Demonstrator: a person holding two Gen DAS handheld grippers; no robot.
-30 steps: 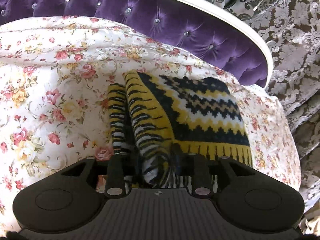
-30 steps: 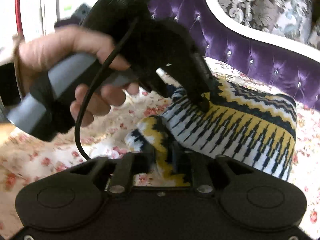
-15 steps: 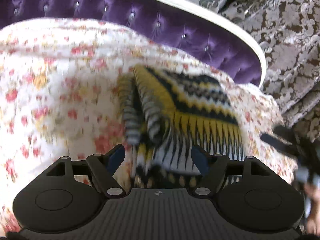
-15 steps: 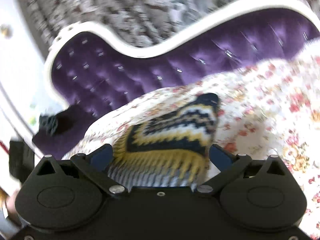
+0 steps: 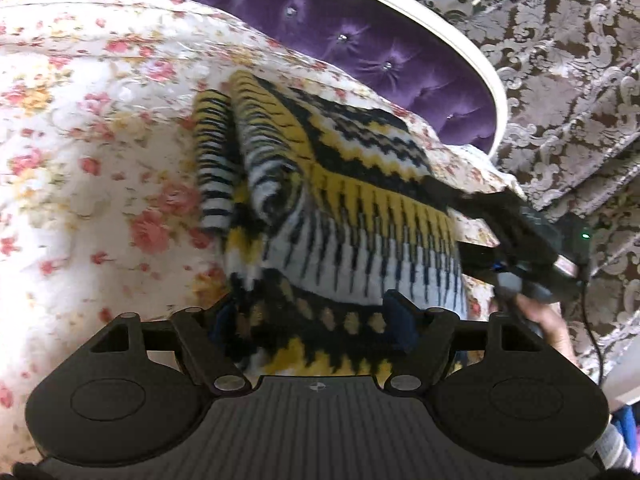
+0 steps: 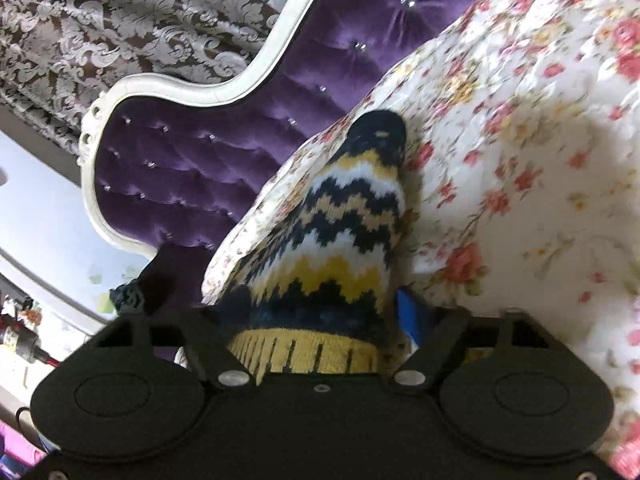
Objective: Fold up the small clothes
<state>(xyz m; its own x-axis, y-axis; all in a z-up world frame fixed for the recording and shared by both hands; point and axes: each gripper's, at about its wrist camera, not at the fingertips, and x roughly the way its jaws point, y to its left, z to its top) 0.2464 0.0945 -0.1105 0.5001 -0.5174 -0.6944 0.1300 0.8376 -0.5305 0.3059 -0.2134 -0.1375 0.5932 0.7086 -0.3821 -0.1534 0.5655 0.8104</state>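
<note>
A folded yellow, black and white knitted sweater [image 5: 344, 184] lies on the floral bedspread [image 5: 88, 168]. My left gripper [image 5: 316, 320] is open, its blue-padded fingers straddling the sweater's near edge. The right gripper [image 5: 472, 224] shows in the left wrist view at the sweater's right side, held by a hand. In the right wrist view the sweater [image 6: 344, 232] fills the space between the spread fingers of my right gripper [image 6: 324, 320], which is open around its edge.
A purple tufted headboard [image 5: 360, 40] with a white frame runs behind the bed. Patterned curtains [image 5: 560, 80] hang on the right. The bed's corner edge [image 5: 496, 184] is just beyond the sweater. A white wall and clutter [image 6: 24, 320] lie at the left in the right wrist view.
Both grippers have let go of the sweater and opened. The right gripper has swung round to the sweater's right side. The left gripper has pulled back slightly along the near edge.
</note>
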